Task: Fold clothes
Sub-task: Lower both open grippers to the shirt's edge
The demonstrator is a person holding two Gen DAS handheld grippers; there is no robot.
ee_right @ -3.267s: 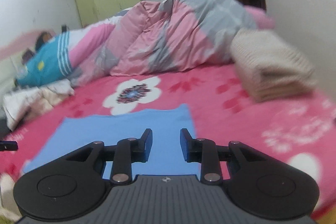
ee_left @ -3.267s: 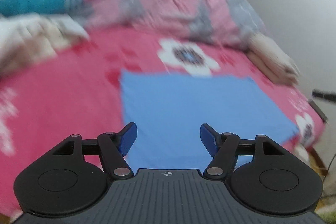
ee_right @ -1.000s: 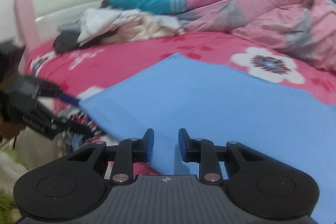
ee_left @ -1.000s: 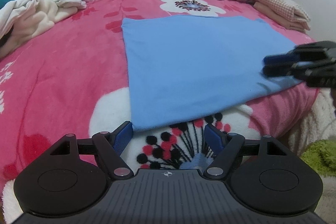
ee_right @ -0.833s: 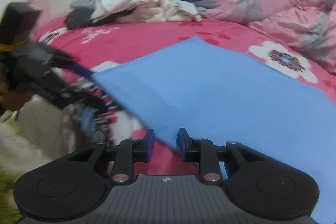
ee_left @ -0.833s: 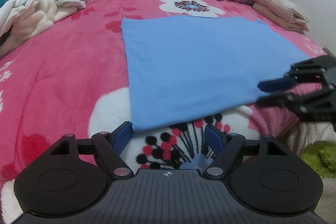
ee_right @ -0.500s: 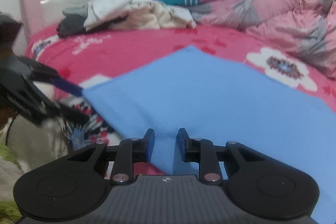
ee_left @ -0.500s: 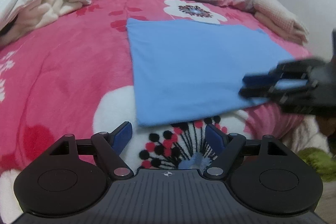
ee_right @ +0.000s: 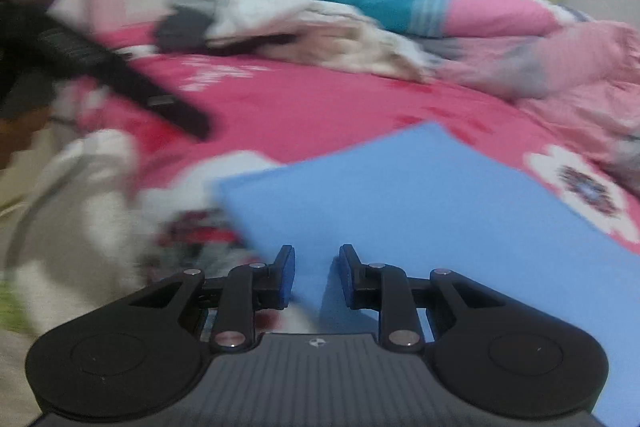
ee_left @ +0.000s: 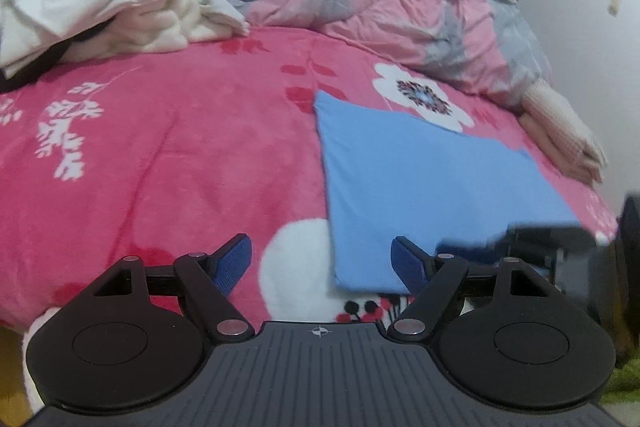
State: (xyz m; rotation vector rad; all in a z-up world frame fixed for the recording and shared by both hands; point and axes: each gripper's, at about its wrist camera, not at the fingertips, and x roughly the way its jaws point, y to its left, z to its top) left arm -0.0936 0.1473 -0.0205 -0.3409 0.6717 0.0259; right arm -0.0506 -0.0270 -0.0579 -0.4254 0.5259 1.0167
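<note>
We are at the near edge of the bed (ee_left: 168,155), whose pink flowered blanket carries everything here. A pink and grey quilt (ee_left: 420,15) is heaped along the far edge, and a loose pile of pale laundry (ee_left: 100,15) sits toward the far left corner. A folded beige knit (ee_left: 560,131) lies by the right edge.

The blue cloth (ee_left: 420,187) lies flat as a smooth rectangle on the right half of the bed, its near hem close to the bed's near edge. It already has straight edges and square corners, so it may be a garment folded once or more, or one simply laid out for folding; we cannot tell which from here.

We judge it light, thin and limp, a soft fabric that will drape and sag when lifted and may cling a little to the fleecy blanket. The near corners look like the sensible places to take hold, pinching the whole thickness so the edge lifts evenly.

Our left tool (ee_left: 322,263) hangs over the near edge with its fingers spread wide and nothing between them, just left of the cloth's near left corner. Our right tool (ee_right: 316,275) sits low over the near hem, its fingers parted by a narrow gap with blue cloth showing between them; they hold nothing that we can see.
</note>
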